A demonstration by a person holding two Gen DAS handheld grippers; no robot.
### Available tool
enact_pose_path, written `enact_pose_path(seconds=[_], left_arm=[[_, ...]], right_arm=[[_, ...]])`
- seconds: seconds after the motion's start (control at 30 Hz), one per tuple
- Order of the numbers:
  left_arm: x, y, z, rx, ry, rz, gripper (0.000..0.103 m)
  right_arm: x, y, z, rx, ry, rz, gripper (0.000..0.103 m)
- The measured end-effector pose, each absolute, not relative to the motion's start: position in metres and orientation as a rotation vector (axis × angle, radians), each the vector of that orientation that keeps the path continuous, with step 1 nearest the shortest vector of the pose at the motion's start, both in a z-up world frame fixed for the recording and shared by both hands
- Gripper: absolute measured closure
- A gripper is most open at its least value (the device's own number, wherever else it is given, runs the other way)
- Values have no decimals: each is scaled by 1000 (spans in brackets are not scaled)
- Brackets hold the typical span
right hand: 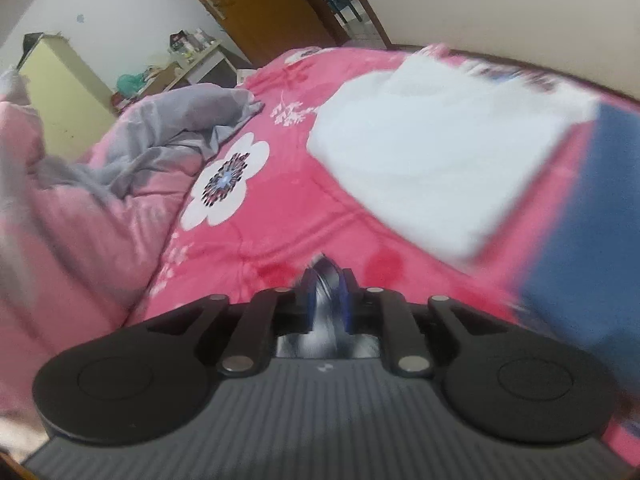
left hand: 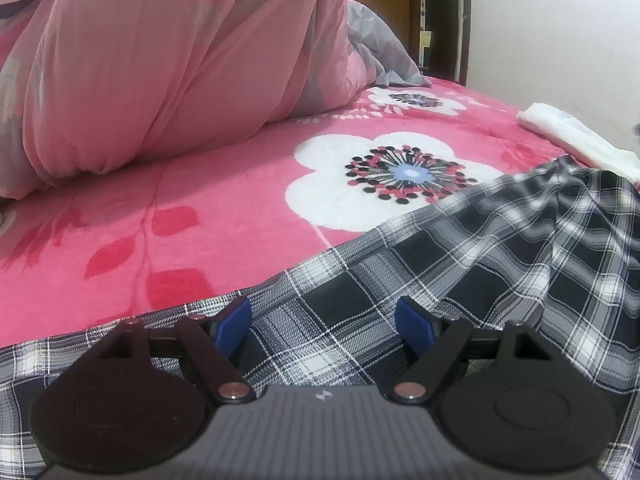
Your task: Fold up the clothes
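Cloth — a black-and-white checked garment [left hand: 460, 280] — is spread on the pink flowered bed [left hand: 200, 220]. Its edge is pinched between the nearly closed pads of the right hand-held gripper [right hand: 328, 300], while the left hand-held gripper [left hand: 323, 322] rests over it with its jaws wide apart and nothing held. The pinched edge should be carried over slowly and laid flat, so no bumps are made. The cloth looks thin, soft and a bit wrinkled. A folded white piece [right hand: 432, 160] and a folded blue piece [right hand: 592, 240] are set nearby.
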State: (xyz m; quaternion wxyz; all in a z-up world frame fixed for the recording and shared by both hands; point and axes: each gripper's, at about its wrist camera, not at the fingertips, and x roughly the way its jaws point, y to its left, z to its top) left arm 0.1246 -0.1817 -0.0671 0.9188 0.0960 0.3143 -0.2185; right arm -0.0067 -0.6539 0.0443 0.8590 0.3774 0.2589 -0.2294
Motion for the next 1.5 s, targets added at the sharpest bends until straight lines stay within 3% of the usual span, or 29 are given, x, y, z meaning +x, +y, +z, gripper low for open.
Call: enact_pose_path(seconds=[0.1,0.3,0.57,0.63,0.67,0.9,1.27,1.5], left_arm=[[124,-183,-66,206,649,-445,21],[122,-180,-49,238,664,-408,22],[77,-118,-36,248,631,-380,22],[69,-102,-42,230,606,-359,22],[68,-95,-47,221,609,-347,22],[81,-76,-56,139,671,-307,22],[81,-77,-59,161,669,-302,21],[78,-83,-54,217,656,-305,21]], right_arm=[[-49,-642,51,837,584,-462,79],[-69,-625,-4,1022,638,-420,78],[-53,-624,-50,1132,627,-481,79],[-51,-626,-55,1144,611,-480,87],[-50,-628,-57,1145,596,-477,101],[-67,-628,-22,1052,458,-507,102],[-62,-635,-44,921,598,-631,101],[-80,-617,-12,695,550,-715,98]])
